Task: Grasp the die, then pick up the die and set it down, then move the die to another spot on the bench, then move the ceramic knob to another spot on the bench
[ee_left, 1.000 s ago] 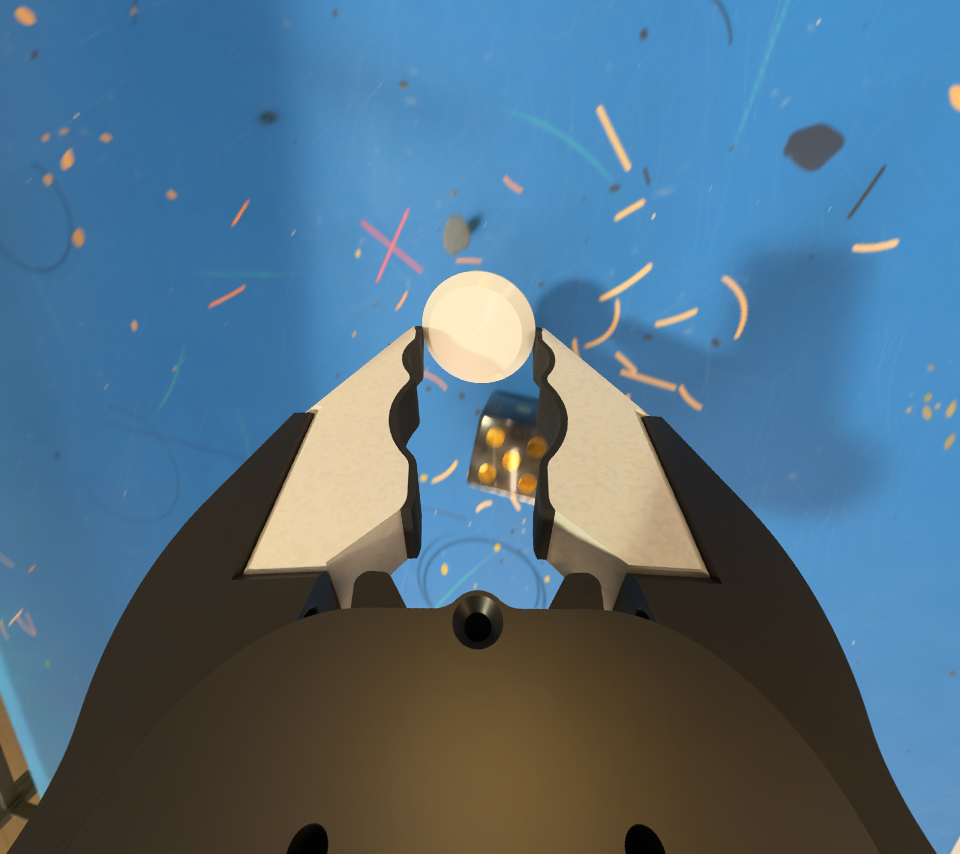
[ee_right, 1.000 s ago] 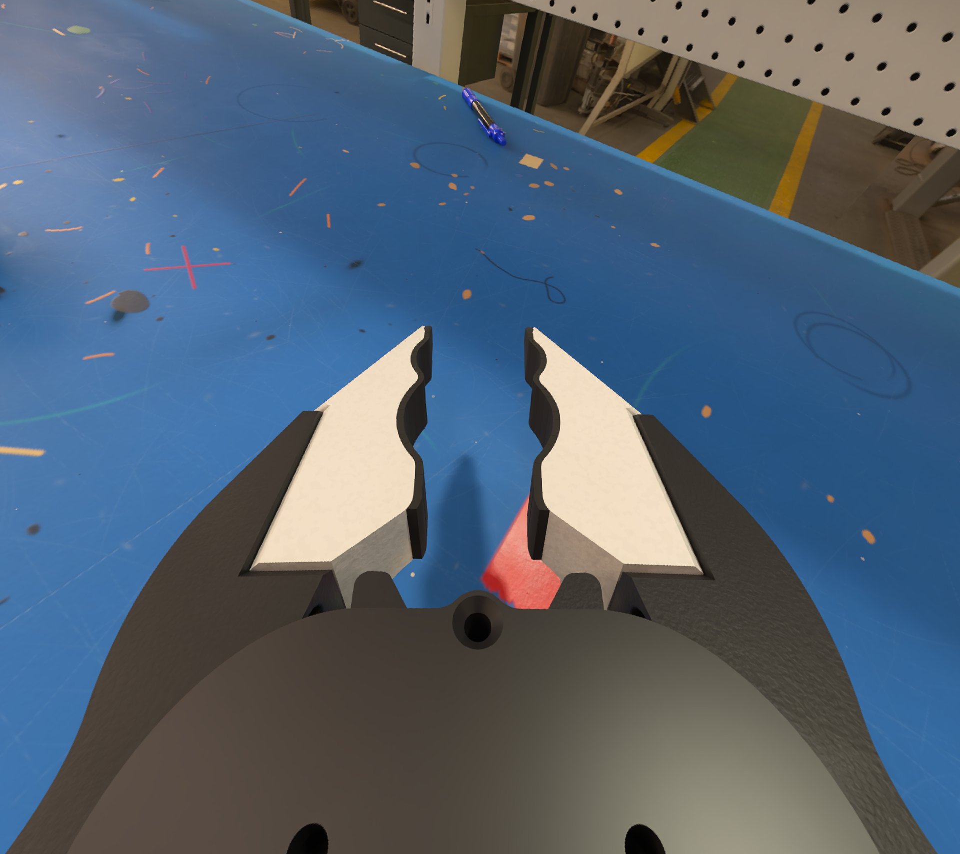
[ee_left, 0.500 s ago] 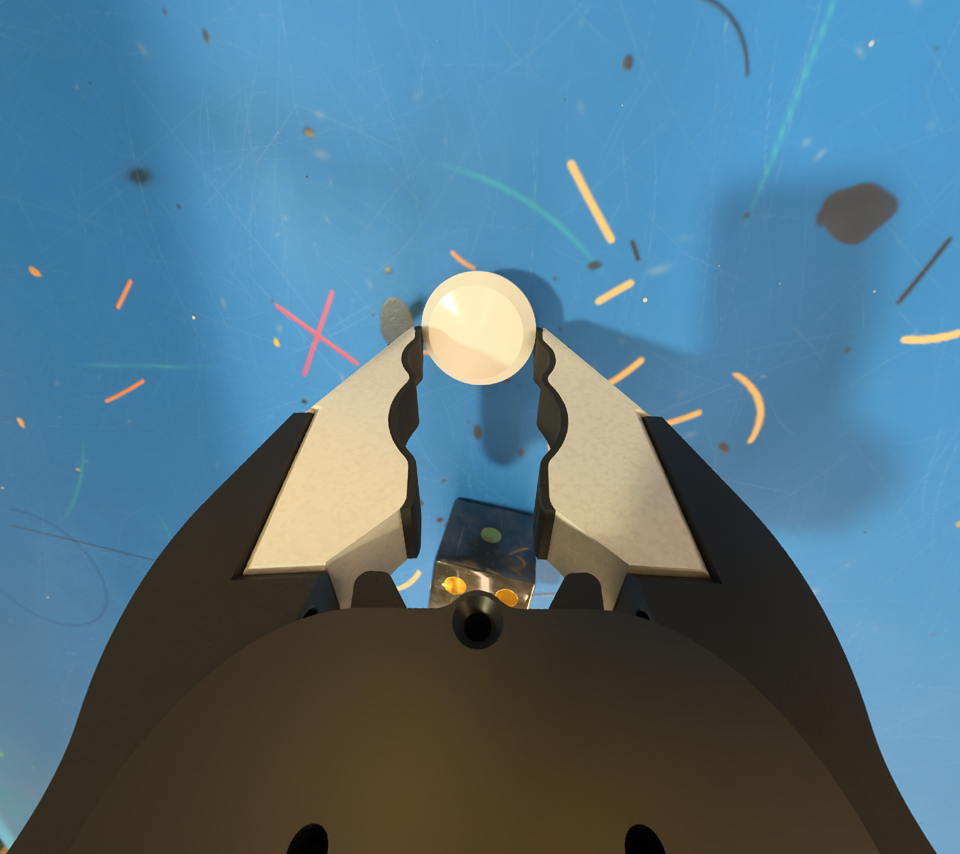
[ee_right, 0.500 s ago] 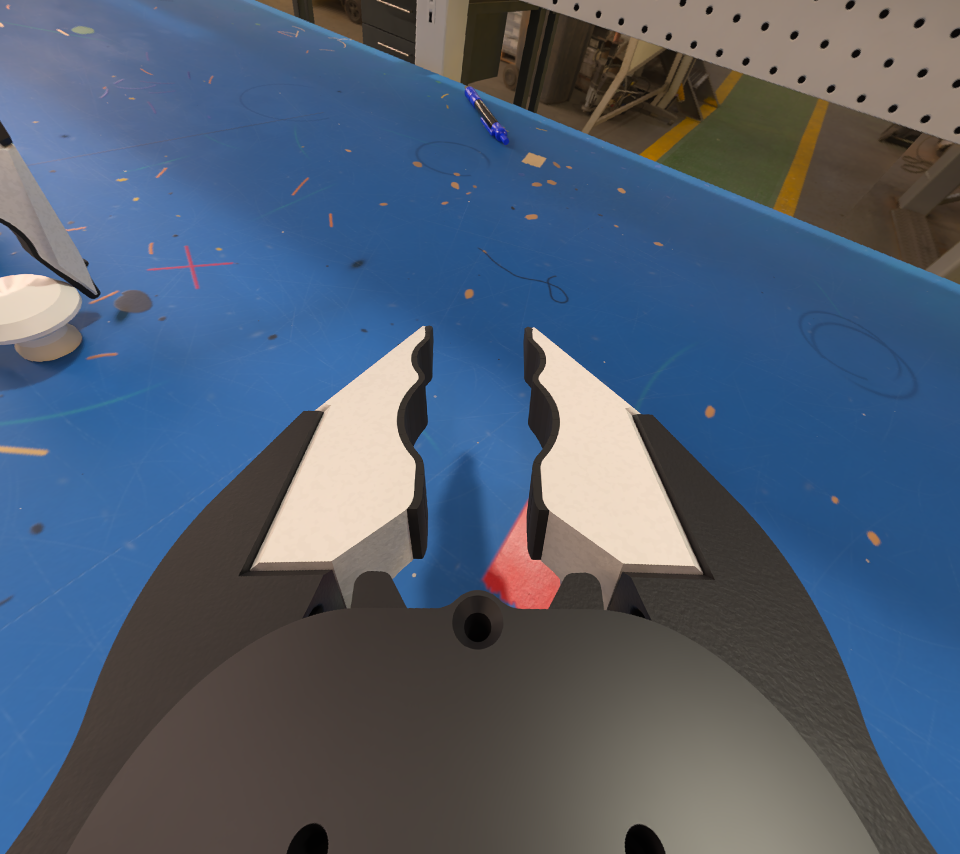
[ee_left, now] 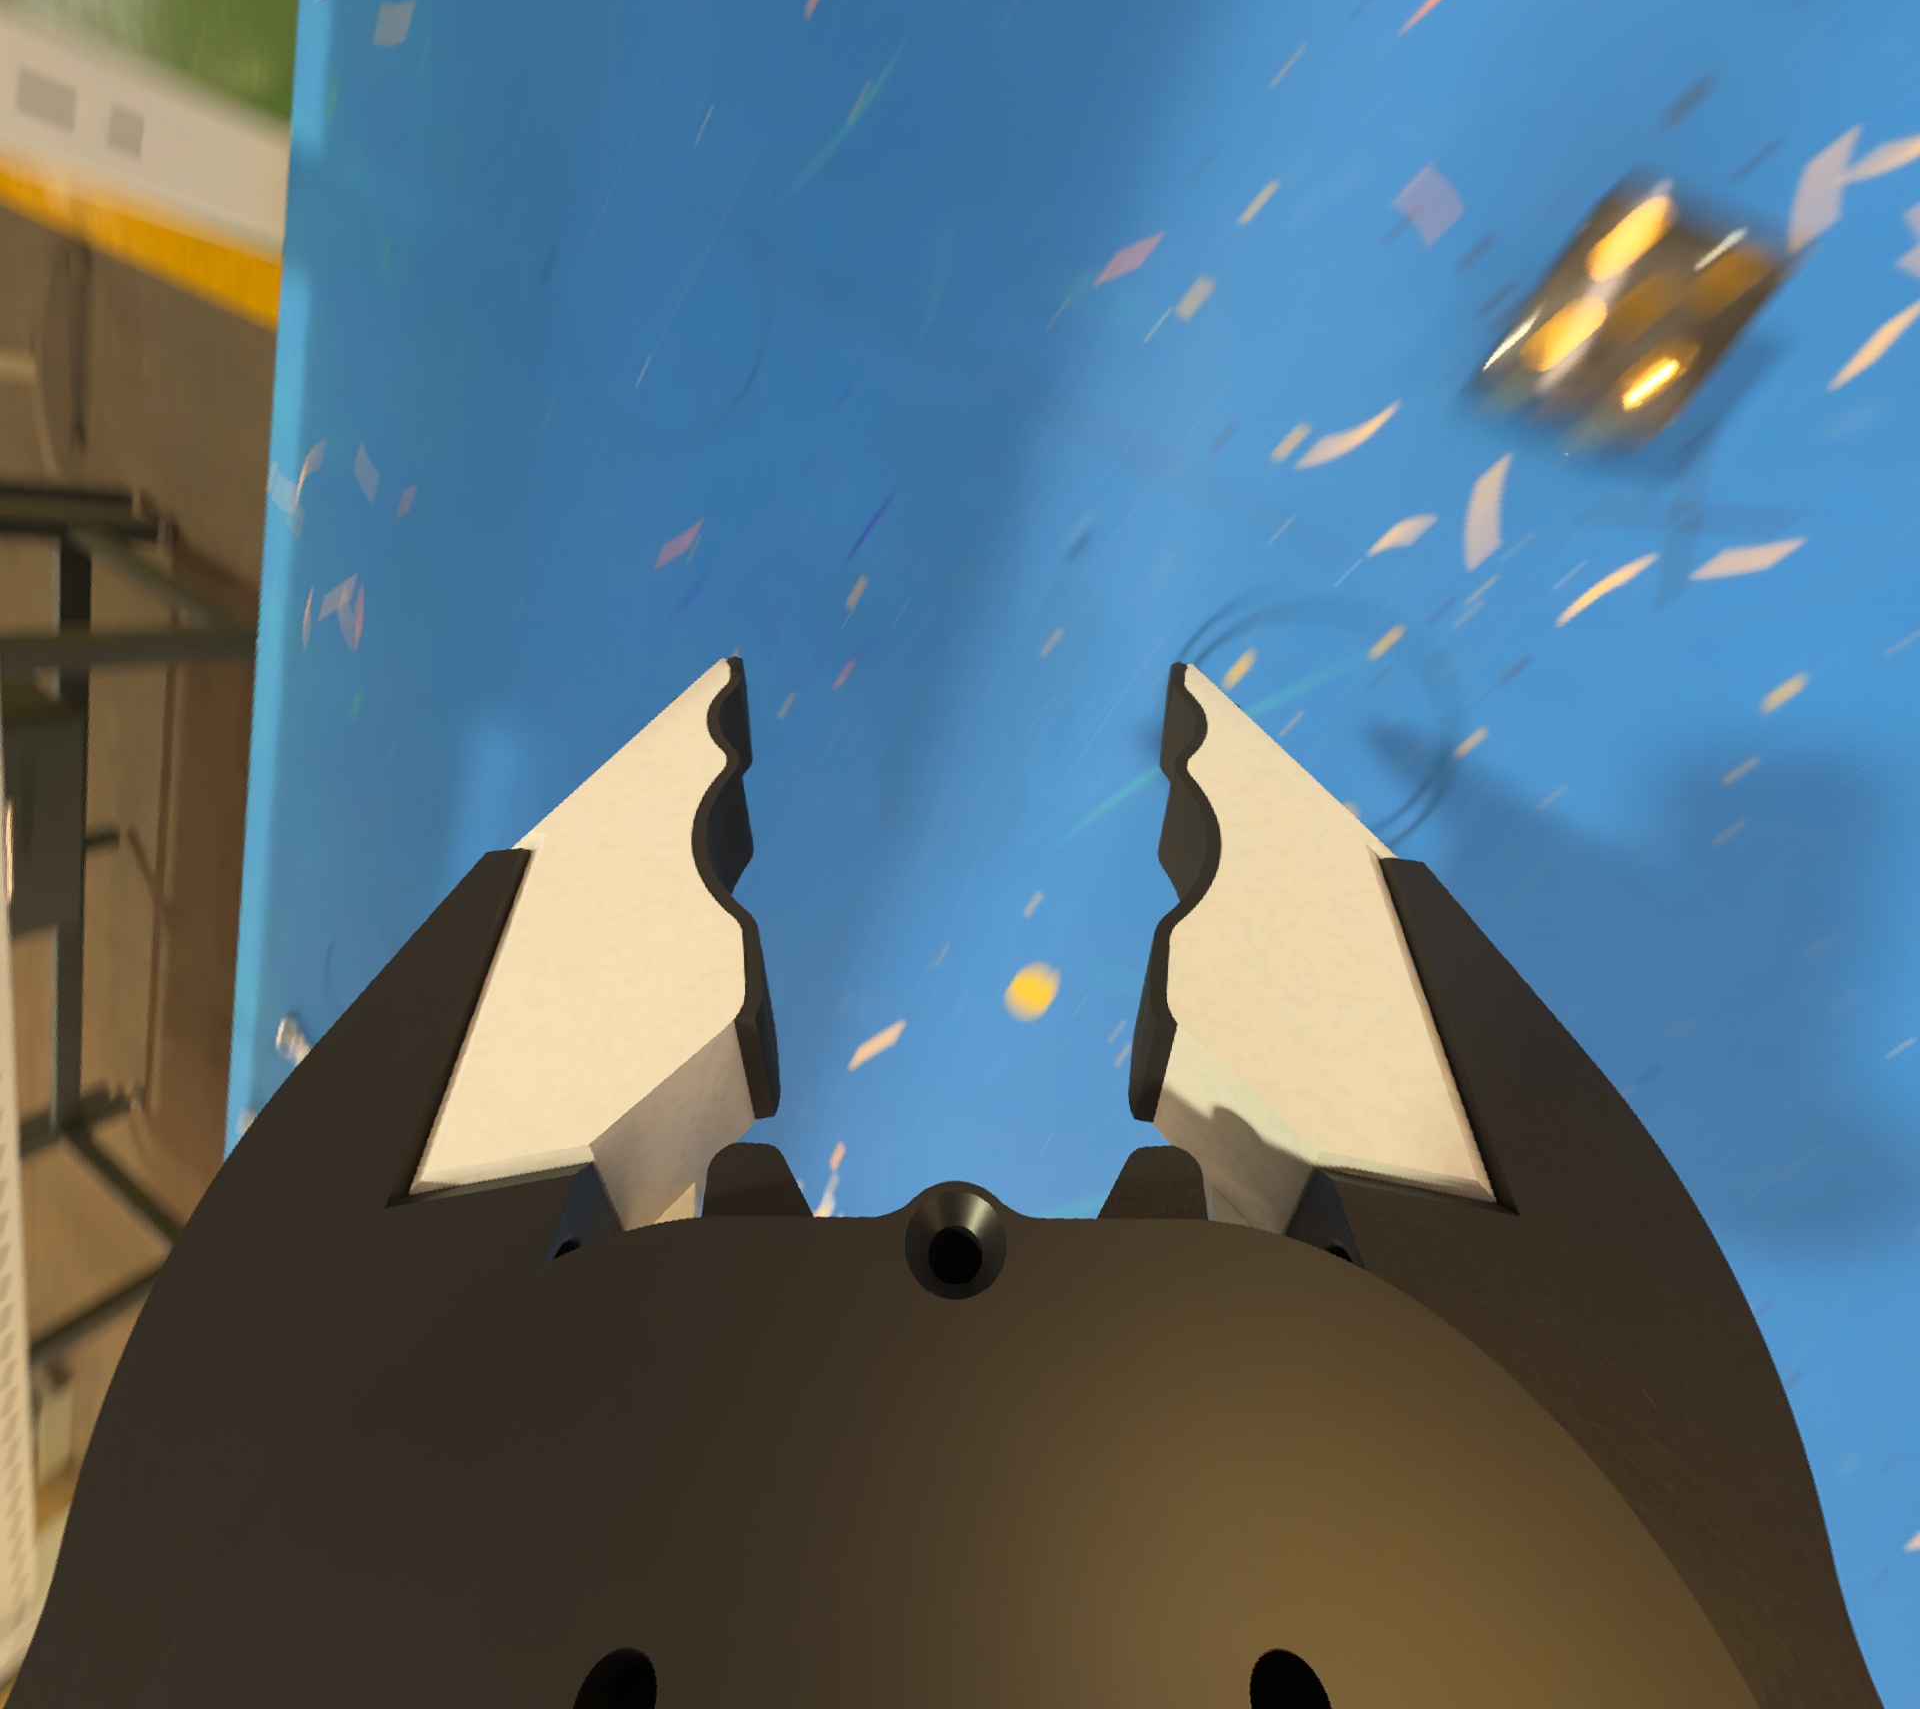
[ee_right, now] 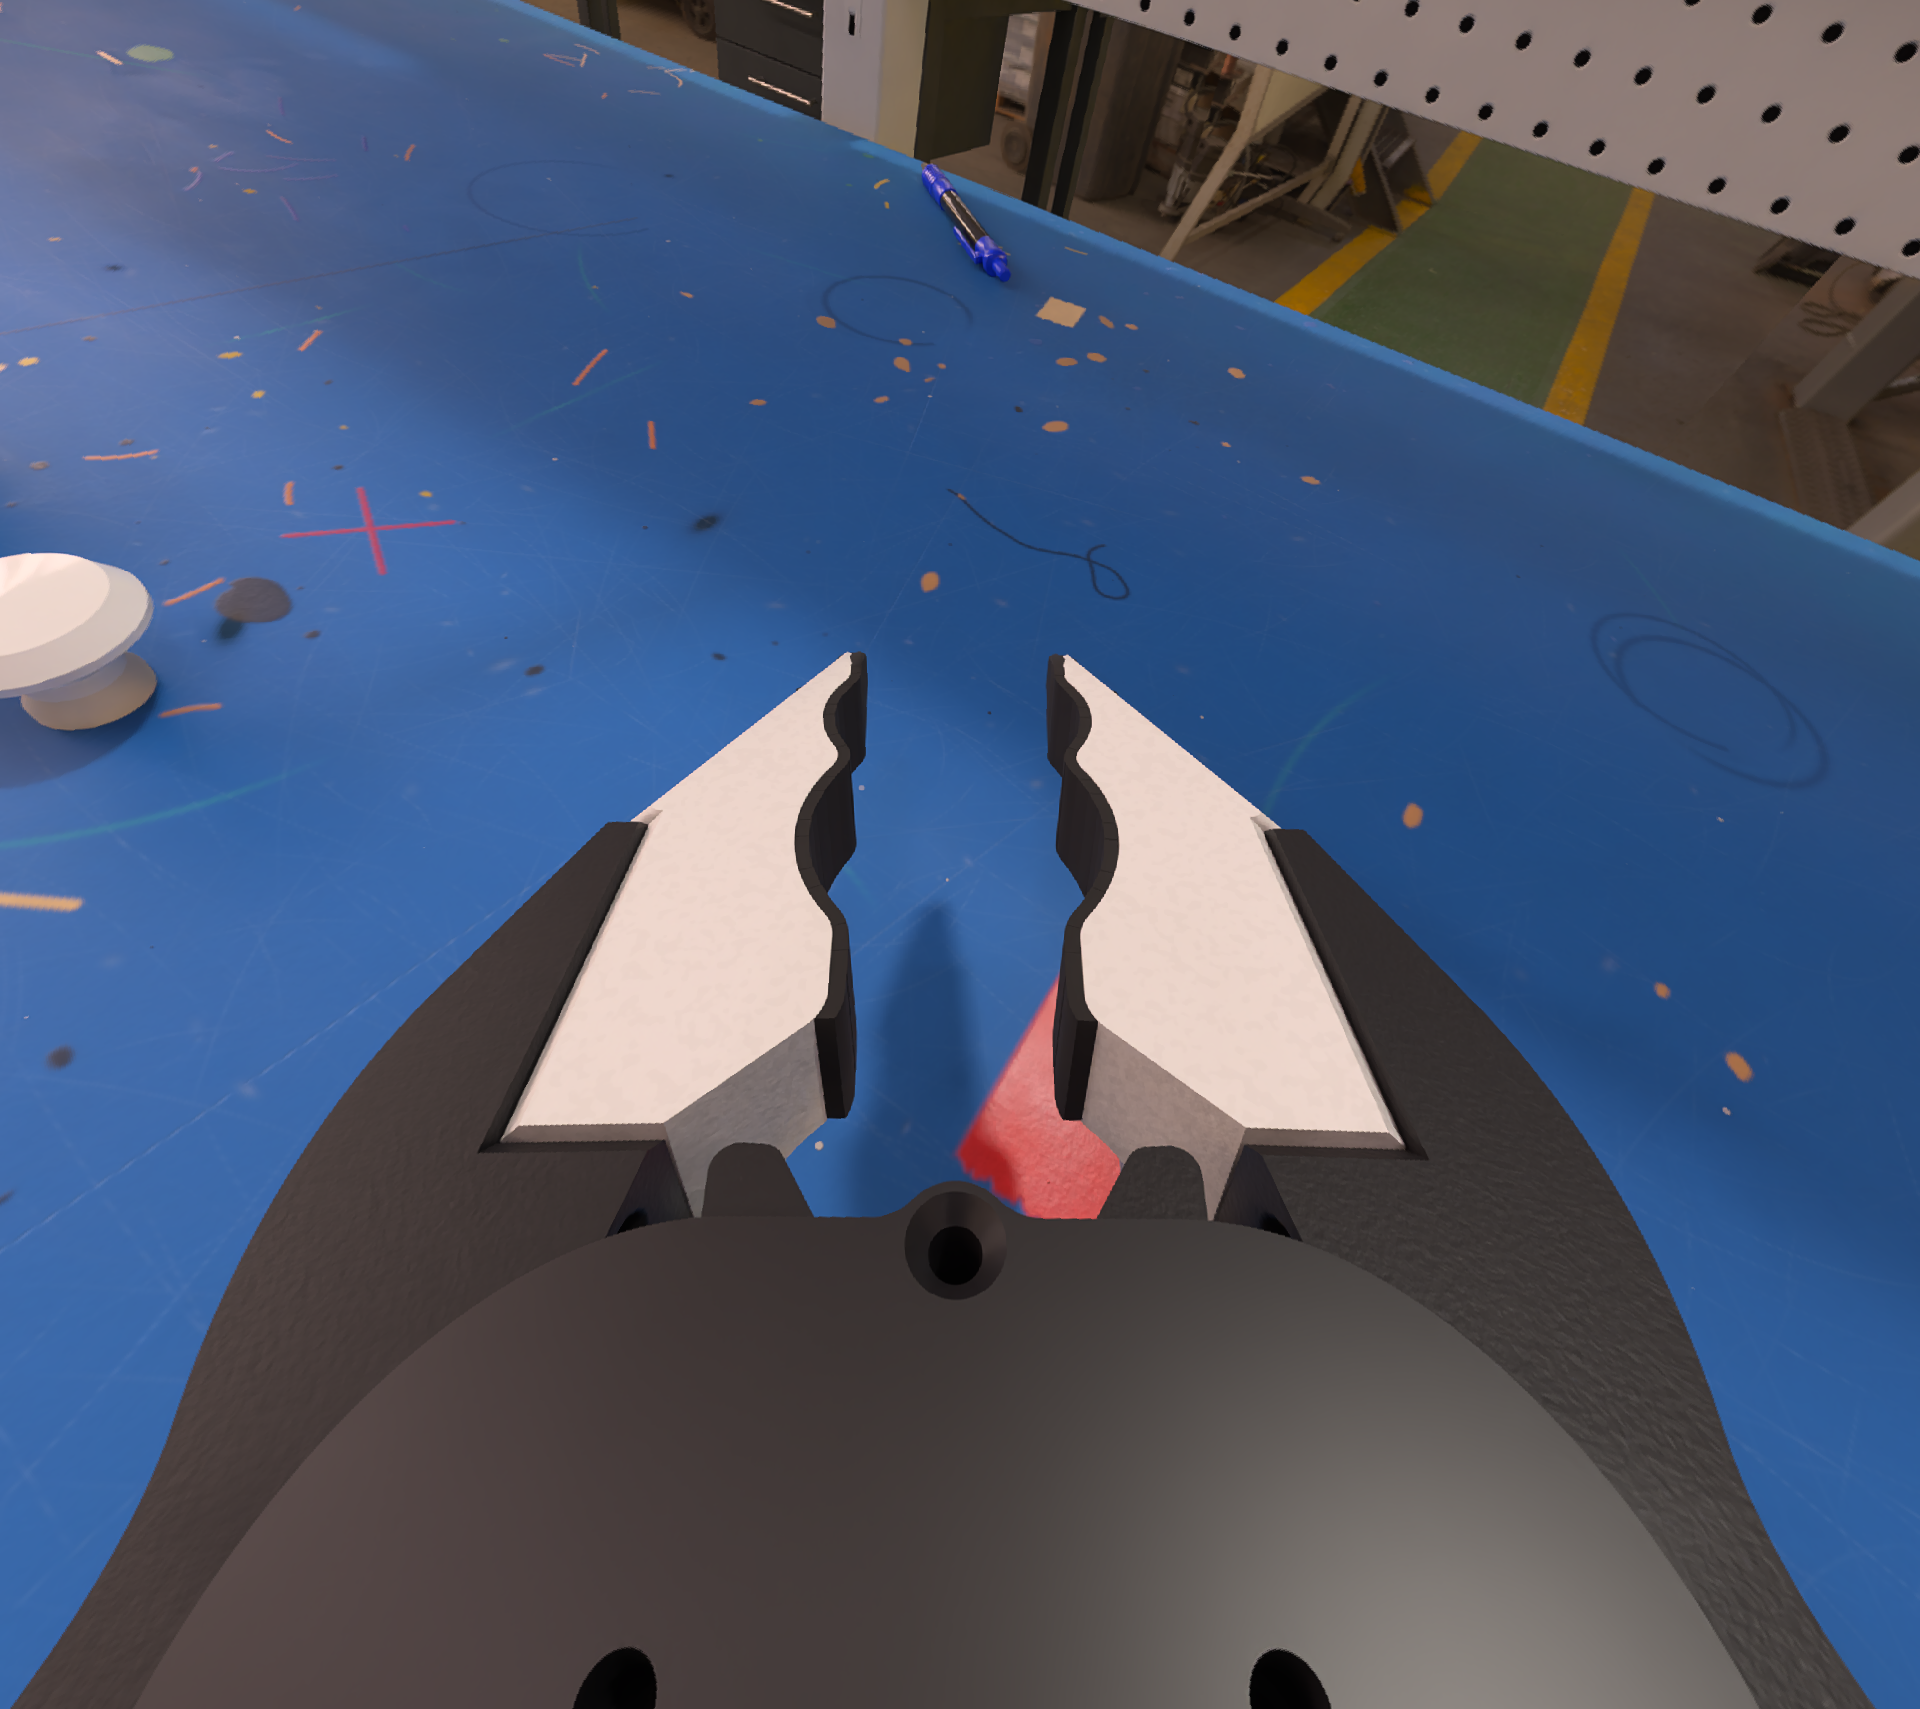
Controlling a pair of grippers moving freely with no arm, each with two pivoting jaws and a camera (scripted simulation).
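Left gripper (ee_left: 954, 662) jaws spread wide, empty, view motion-blurred. Right gripper (ee_right: 954, 657) slightly parted, empty, idle. Ceramic knob (ee_right: 64, 636) stands free on bench (ee_right: 1351, 641), stem down, cap up, axis vertical; die (ee_left: 1626, 314) rests apart. Task judged essentially complete.

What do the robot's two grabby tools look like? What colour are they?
The left tool and right tool look alike: each has a rounded dark brown-black body, two pale cream wedge-shaped fingers with wavy black inner pads, and a small round hole in the middle. No cables or markings show.
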